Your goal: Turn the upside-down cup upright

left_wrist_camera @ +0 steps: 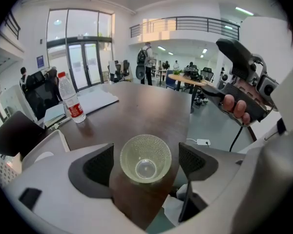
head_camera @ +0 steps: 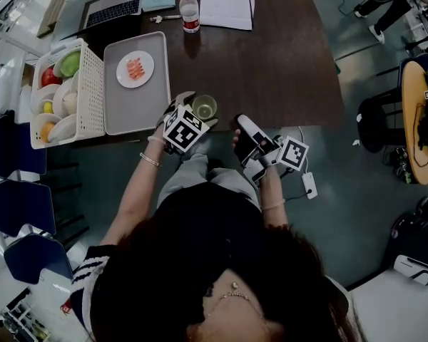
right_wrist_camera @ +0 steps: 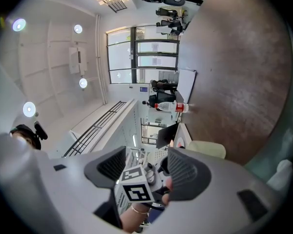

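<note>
**At the surface's near edge, the cup stands mouth up**

From the head view, the clear plastic cup [head_camera: 204, 107] stands mouth up near the front edge of the dark surface [head_camera: 285, 63]. The left tongs [head_camera: 191, 117] are just beside it, and the right tongs [head_camera: 244, 128] hang off the edge, apart from it.

Left gripper view: the tongs are apart, with the pads [left_wrist_camera: 98, 165] either side of the cup [left_wrist_camera: 145, 158] and seemingly not touching it. The turn looks done, so what remains is to draw straight back and level, without clipping the light rim.

Right gripper view: the tongs are apart and hold nothing. The water bottle [right_wrist_camera: 171, 107] bears a red label whose print is too small to read. The marker cubes [head_camera: 185, 130] carry patterns only, no letters.
</note>
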Demonstrator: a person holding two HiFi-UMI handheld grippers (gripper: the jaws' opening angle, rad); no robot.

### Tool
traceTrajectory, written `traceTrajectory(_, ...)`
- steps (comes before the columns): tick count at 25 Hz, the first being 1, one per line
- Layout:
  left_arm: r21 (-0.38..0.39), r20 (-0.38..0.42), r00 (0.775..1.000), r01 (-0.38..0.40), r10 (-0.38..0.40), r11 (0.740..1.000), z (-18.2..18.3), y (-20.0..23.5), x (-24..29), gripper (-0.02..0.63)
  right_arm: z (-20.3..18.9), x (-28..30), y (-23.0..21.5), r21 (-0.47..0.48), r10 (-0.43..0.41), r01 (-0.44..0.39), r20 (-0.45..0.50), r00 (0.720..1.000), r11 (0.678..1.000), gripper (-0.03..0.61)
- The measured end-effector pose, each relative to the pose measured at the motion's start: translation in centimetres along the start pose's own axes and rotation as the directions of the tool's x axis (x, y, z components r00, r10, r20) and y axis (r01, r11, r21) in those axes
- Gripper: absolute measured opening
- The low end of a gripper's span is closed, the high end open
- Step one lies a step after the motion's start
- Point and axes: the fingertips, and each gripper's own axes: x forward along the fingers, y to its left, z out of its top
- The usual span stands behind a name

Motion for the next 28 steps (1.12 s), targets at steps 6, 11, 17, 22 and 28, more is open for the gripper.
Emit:
traceTrajectory(6,-0.038,0.117,0.988,-0.101,0.105,0.994,0.7,0.7,-3.9,0.405,-0.7,0.6,0.4,-0.012,0.007,-0.007,-0.009,1.0,1.0,0.27)
traceTrajectory(11,-0.207,0.304,0.929,-0.151,0.21,0.967,1.7,1.6,-8.3,0.405,-1.2,0.9,0.1,-0.048,-0.033,0.033,-0.005,0.999,0.998,0.142)
traceTrajectory(17,-0.415,0.46,0.837,-0.093,0.297,0.905,3.1,2.3,-13.5,0.399,-1.4,1.1,0.4,-0.129,-0.076,0.075,-0.006,0.997,0.989,0.08)
traceTrajectory(22,-0.498,0.499,0.738,-0.184,0.454,0.847,3.3,3.4,-17.1,0.186,-1.5,0.9,1.0,-0.278,-0.137,0.133,0.006,0.991,0.951,0.049)
traceTrajectory(28,-0.567,0.495,0.677,-0.224,0.545,0.793,2.9,3.1,-19.4,0.003,-1.4,0.3,1.0,-0.44,-0.244,0.238,0.045,0.969,0.866,0.036)
